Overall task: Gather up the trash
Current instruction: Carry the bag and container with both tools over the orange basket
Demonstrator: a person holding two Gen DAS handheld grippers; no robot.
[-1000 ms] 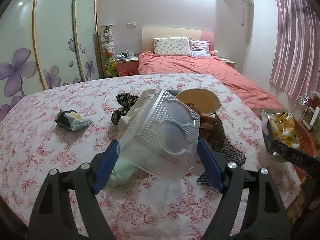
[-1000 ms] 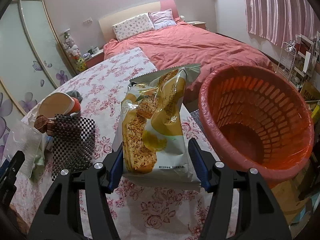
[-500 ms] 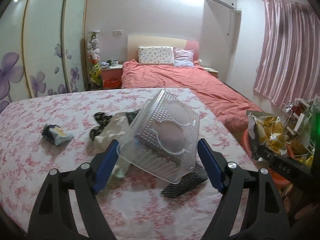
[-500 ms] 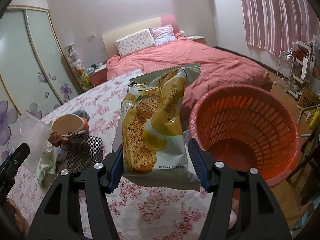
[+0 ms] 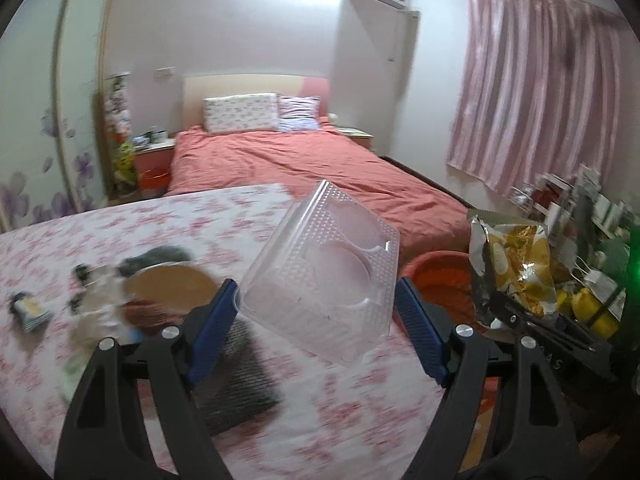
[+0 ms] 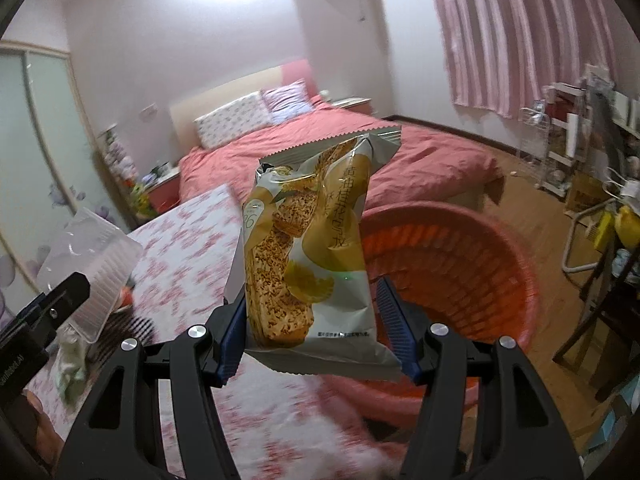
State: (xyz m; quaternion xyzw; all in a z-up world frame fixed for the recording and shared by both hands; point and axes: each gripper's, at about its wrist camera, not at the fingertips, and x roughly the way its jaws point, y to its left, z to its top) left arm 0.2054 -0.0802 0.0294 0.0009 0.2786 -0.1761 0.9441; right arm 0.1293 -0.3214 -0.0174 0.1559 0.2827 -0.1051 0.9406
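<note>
My left gripper point(image 5: 316, 316) is shut on a clear plastic clamshell box point(image 5: 324, 276) and holds it in the air above the floral table point(image 5: 328, 408). My right gripper point(image 6: 312, 320) is shut on a yellow and white snack bag point(image 6: 312, 256), held upright in front of the orange laundry-style trash basket point(image 6: 460, 268). The basket also shows past the table's right edge in the left wrist view point(image 5: 436, 276). The snack bag shows at the right in the left wrist view point(image 5: 516, 264). The clamshell box shows at the left in the right wrist view point(image 6: 88, 256).
On the table lie a paper cup point(image 5: 168, 288), a black mesh mat point(image 5: 236, 380), a crumpled clear wrapper point(image 5: 88, 312) and a small dark packet point(image 5: 30, 312). A red bed point(image 5: 288, 160) stands behind. A wire rack and cluttered shelves point(image 6: 576, 152) stand at the right.
Both grippers have risen and swung right toward the basket, carrying their loads. The table items have slid left and down in the left wrist view.
</note>
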